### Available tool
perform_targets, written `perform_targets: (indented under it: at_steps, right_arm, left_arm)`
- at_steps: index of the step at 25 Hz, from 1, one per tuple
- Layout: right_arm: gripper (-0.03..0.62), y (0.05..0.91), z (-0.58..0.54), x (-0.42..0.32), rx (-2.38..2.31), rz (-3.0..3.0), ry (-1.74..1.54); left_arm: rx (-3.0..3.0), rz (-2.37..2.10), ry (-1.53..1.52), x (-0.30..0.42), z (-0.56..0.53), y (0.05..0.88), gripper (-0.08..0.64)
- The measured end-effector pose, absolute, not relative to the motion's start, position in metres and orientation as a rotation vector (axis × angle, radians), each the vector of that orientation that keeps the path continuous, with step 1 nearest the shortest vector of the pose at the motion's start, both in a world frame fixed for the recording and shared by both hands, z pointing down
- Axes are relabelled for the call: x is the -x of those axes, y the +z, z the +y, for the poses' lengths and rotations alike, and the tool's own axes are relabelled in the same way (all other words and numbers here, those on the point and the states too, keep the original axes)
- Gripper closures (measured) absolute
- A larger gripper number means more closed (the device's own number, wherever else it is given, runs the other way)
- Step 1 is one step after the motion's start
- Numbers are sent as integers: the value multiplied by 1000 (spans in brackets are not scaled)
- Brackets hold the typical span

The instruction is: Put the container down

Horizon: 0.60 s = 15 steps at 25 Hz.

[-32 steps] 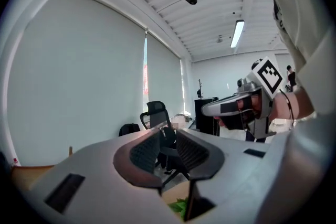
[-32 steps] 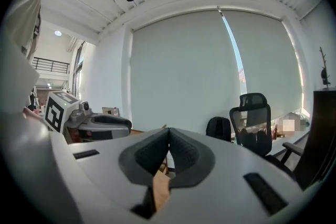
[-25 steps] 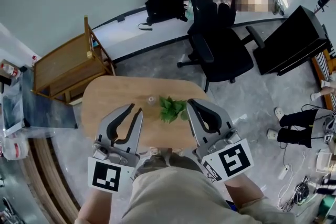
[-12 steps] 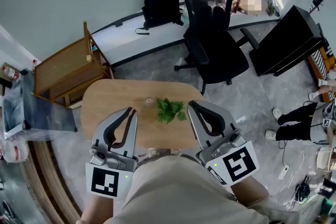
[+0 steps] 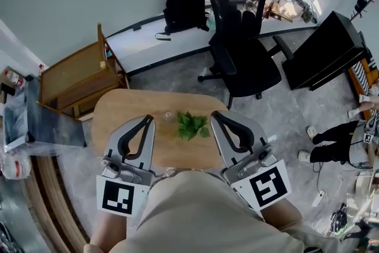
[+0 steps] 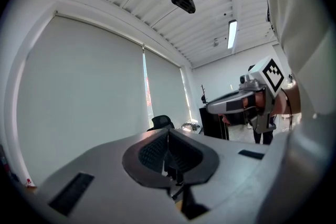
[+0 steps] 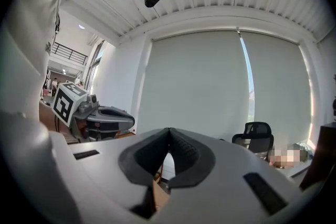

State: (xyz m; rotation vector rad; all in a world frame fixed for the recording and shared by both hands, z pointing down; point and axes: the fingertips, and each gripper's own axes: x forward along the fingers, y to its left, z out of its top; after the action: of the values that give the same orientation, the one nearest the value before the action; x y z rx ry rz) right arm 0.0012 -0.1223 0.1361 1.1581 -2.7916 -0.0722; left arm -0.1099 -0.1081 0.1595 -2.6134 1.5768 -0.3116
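We look steeply down on a rounded light wooden table [image 5: 124, 112]. The small clear glass container [image 5: 169, 116] stands upright on it, near the middle, apart from both tools. Just beside it at three o'clock lies a green leafy sprig [image 5: 192, 124].

The left gripper [image 5: 150, 119] is at seven o'clock from the container. Its jaws have just been closing and now meet with nothing between them. The right gripper [image 5: 215, 115], at three o'clock beyond the sprig, is also pressed together and empty.

We judge the setting-down done, since the container rests free. The next move calls only for drawing both tools clear without brushing it.

Past the table are a black office chair [image 5: 243, 38] at one o'clock, a black backpack [image 5: 185, 6] at twelve and a brown wooden crate [image 5: 77, 77] at ten. None of them obstructs; only the sprig lies close.
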Motion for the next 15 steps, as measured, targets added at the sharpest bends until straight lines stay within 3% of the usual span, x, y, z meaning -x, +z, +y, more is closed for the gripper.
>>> perform_targets:
  at_steps: [15]
  right_arm:
    - [597,139,-119,1,-1181,-2763,-61]
  left_arm:
    - [2606,1547,-301,120,-99,149,551]
